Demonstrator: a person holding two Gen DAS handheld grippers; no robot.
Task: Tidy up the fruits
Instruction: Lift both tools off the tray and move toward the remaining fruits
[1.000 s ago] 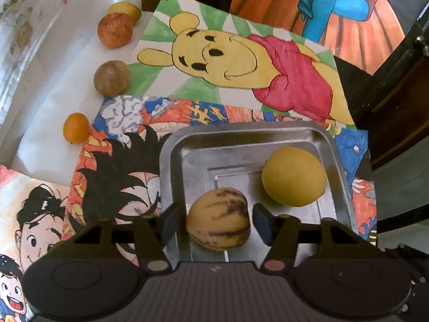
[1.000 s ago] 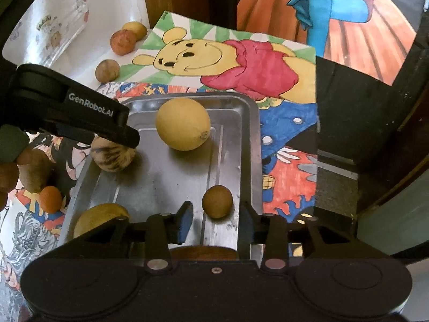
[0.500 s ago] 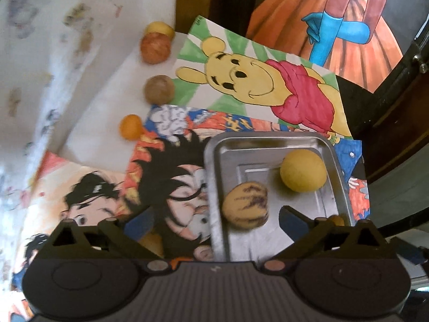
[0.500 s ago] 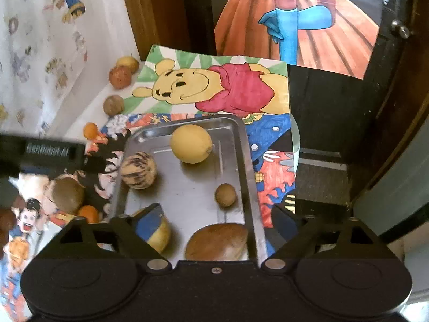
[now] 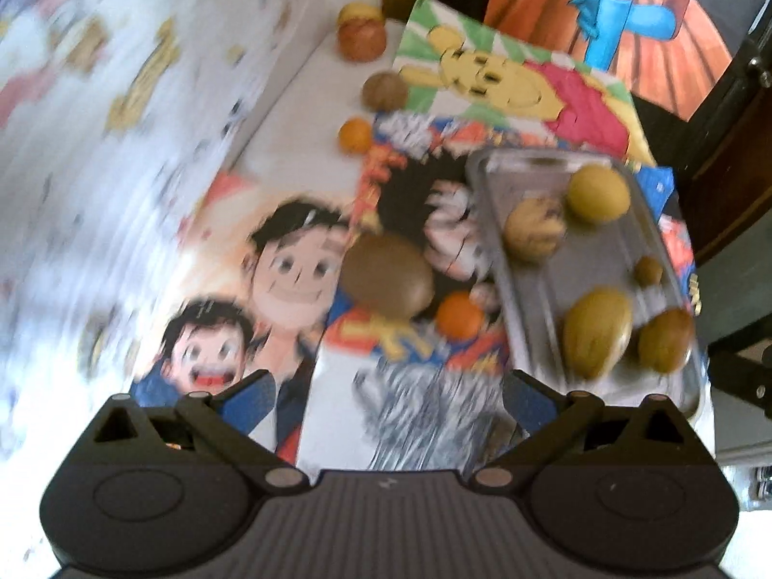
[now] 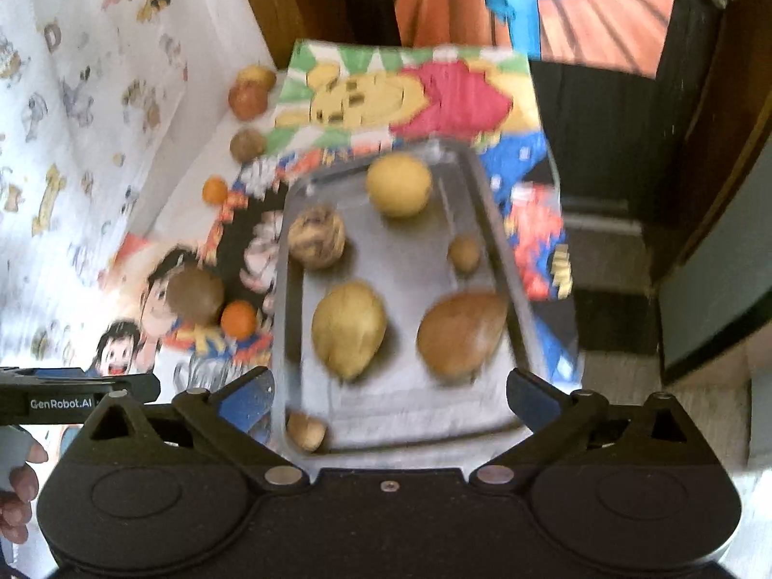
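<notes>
Beside the metal tray [image 5: 502, 260], on the cartoon posters [image 5: 294, 265], the large brown fruit [image 5: 388, 274] awaits; round, smooth, probably firm, so I would grip across its middle. My left gripper [image 5: 386, 388] and right gripper [image 6: 388, 388], jaws just spread, hold nothing.

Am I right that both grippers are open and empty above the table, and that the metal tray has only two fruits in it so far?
Not quite. Both the left gripper and the right gripper are indeed open and empty, but the tray holds more than two fruits: the right wrist view shows six, including a round yellow fruit and a striped fruit.
</notes>
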